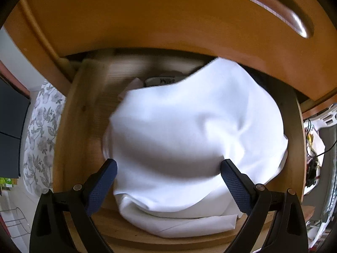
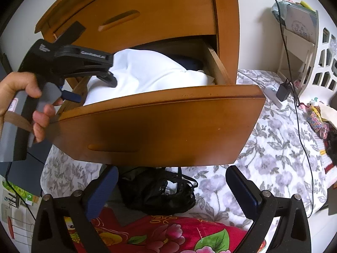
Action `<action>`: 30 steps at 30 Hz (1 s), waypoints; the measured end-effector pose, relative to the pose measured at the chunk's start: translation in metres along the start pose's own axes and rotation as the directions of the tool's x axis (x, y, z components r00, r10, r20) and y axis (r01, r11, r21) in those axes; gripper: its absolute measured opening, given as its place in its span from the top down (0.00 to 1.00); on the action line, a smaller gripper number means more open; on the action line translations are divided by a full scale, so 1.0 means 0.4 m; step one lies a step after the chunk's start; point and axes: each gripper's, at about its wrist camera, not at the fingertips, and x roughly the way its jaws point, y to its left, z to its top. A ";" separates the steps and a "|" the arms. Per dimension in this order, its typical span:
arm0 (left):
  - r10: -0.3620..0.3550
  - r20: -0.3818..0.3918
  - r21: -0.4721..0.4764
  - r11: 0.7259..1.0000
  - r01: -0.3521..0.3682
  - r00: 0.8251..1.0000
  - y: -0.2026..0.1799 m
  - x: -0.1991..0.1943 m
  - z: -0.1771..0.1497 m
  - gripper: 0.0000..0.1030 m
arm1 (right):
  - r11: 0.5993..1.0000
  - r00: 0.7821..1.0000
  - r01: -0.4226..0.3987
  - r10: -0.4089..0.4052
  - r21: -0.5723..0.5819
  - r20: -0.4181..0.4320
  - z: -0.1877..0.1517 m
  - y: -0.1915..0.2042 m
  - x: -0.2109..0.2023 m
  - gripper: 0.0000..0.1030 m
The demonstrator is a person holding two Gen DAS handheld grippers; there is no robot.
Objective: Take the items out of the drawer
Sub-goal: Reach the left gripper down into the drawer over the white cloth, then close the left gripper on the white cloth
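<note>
Floral grey-and-white bedding point(image 2: 263, 147) spreads under and around a honey-coloured wooden chest, with a pale wall behind and a white lattice basket point(image 2: 324, 63) at 2 o'clock in the right wrist view.

Starting at 9 o'clock in that view, a hand point(image 2: 23, 103) grips the grey handle of the left gripper point(image 1: 168, 168), which reaches over the front panel into the open drawer point(image 2: 160, 122). Its jaws stand wide apart, one blue pad on each side of a mound of white cloth point(image 1: 189, 130); whether the pads touch the fabric I cannot tell, but they straddle it, which reads as lining up for a pinch. The cloth fills most of the drawer, heaped above the rim, probably why it is the first thing to go for. Behind it, near 12 o'clock in the left wrist view, a small pale item with dark print point(image 1: 162, 81) peeks out, too blurred to name, and a dark garment point(image 2: 189, 63) lies at the drawer's right rear.

Moving to centre, the right gripper point(image 2: 170, 189) hangs below the drawer front, jaws also apart and holding nothing, seemingly kept clear while the other works. Between its fingers a black lace garment point(image 2: 160, 191) lies on the bedding, with a red flowered fabric point(image 2: 168, 234) at 6 o'clock.

Further right, a black cable point(image 2: 294, 97) trails down to a plug adapter point(image 2: 283, 90) on the bedding.
</note>
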 end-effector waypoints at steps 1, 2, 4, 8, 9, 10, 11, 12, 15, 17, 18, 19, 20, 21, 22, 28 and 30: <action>0.002 -0.006 -0.003 1.000 -0.002 1.000 -0.005 0.006 0.000 0.04 | 1.000 1.000 0.000 0.000 0.000 -0.001 0.000 0.000 0.001 0.00; 0.001 -0.012 -0.005 1.000 -0.001 1.000 -0.009 0.010 0.001 0.04 | 1.000 1.000 -0.002 0.002 0.000 -0.003 0.000 0.000 0.003 0.00; 0.017 -0.021 0.007 1.000 -0.017 1.000 -0.023 0.020 0.003 0.04 | 1.000 1.000 -0.005 0.005 0.005 -0.005 0.000 -0.001 0.004 0.00; 0.048 -0.030 0.026 0.999 -0.047 0.998 -0.038 0.034 0.009 0.04 | 1.000 1.000 -0.005 0.005 0.010 -0.003 0.000 -0.004 0.003 0.00; 0.049 -0.032 0.026 0.999 -0.048 0.998 -0.042 0.034 0.010 0.04 | 1.000 1.000 -0.005 0.005 0.009 -0.003 0.000 -0.004 0.003 0.00; 0.050 -0.034 0.024 0.998 -0.049 0.998 -0.043 0.035 0.012 0.04 | 1.000 1.000 -0.003 0.003 0.008 -0.003 0.000 -0.003 0.003 0.00; 0.053 -0.041 0.024 0.998 -0.052 0.998 -0.044 0.037 0.014 0.04 | 1.000 1.000 -0.003 0.003 0.006 -0.003 0.000 -0.003 0.002 0.00; 0.056 -0.045 0.025 0.998 -0.055 0.997 -0.046 0.040 0.015 0.04 | 1.000 1.000 -0.003 0.003 0.005 -0.002 0.000 -0.002 0.002 0.00; 0.067 -0.046 0.041 0.997 -0.066 0.997 -0.054 0.043 0.018 0.06 | 1.000 1.000 -0.003 0.003 0.006 -0.002 0.000 -0.003 0.001 0.00; 0.063 -0.041 0.047 0.997 -0.061 0.997 -0.058 0.043 0.021 0.09 | 1.000 1.000 -0.003 0.003 0.009 0.000 0.000 -0.004 0.000 0.00; 0.057 -0.041 0.043 0.998 -0.055 0.998 -0.059 0.042 0.021 0.11 | 1.000 1.000 -0.003 0.003 0.010 0.000 0.000 -0.004 0.000 0.00; 0.048 -0.043 0.037 0.998 -0.046 0.998 -0.056 0.042 0.021 0.12 | 1.000 1.000 -0.002 0.002 0.011 0.000 0.000 -0.004 0.000 0.00; 0.040 -0.042 0.036 0.999 -0.039 0.998 -0.054 0.042 0.022 0.13 | 1.000 1.000 -0.002 0.002 0.011 0.000 -0.001 -0.004 -0.001 0.00; 0.036 -0.041 0.036 0.999 -0.035 0.998 -0.052 0.042 0.022 0.15 | 1.000 1.000 -0.002 0.002 0.010 0.001 -0.001 -0.004 -0.002 0.00; 0.031 -0.040 0.039 0.999 -0.030 0.999 -0.049 0.042 0.022 0.18 | 1.000 1.000 -0.002 0.002 0.010 0.001 -0.001 -0.004 -0.002 0.00; -0.006 -0.025 0.037 0.999 0.007 1.000 -0.020 0.037 0.022 0.30 | 1.000 1.000 -0.001 0.001 0.014 0.000 0.001 -0.006 -0.003 0.00; -0.023 -0.018 0.029 0.999 0.023 1.000 -0.010 0.031 0.022 0.34 | 1.000 1.000 0.000 0.000 0.014 0.001 0.001 -0.007 -0.003 0.00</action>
